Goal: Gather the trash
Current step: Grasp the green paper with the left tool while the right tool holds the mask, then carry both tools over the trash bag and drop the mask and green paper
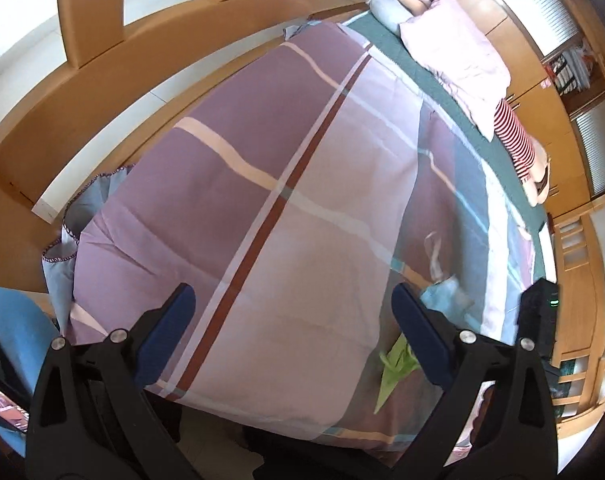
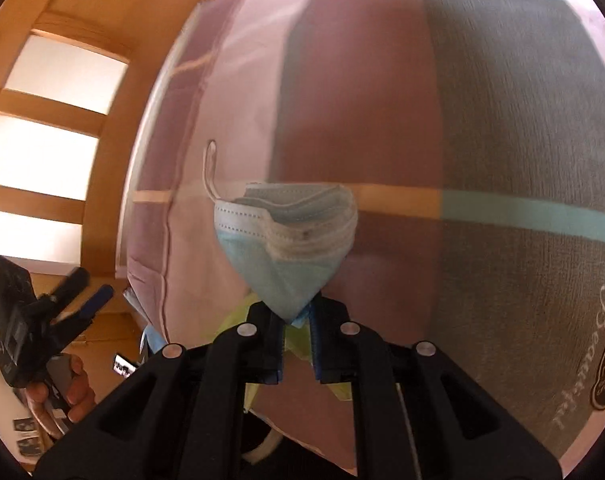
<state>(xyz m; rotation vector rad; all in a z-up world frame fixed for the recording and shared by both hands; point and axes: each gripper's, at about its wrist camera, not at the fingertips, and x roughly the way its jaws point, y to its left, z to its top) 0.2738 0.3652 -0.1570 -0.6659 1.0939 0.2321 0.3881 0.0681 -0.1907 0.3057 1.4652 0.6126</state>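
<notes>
Right wrist view shows the right gripper [image 2: 296, 320] clenched on a blue face mask [image 2: 288, 236] above the bed's [image 2: 482, 120] foot edge, left gripper [image 1: 294, 312] released, so binning it likely comes next.

Your crumpled pale-blue pleated face mask [image 2: 288, 236] hangs pinched at its lower corner, its white ear loop [image 2: 210, 168] trailing up to the left. A crinkled lime-green wrapper scrap [image 1: 394, 368] lies flat on the striped bedspread [image 1: 262, 200], just beneath it.
</notes>
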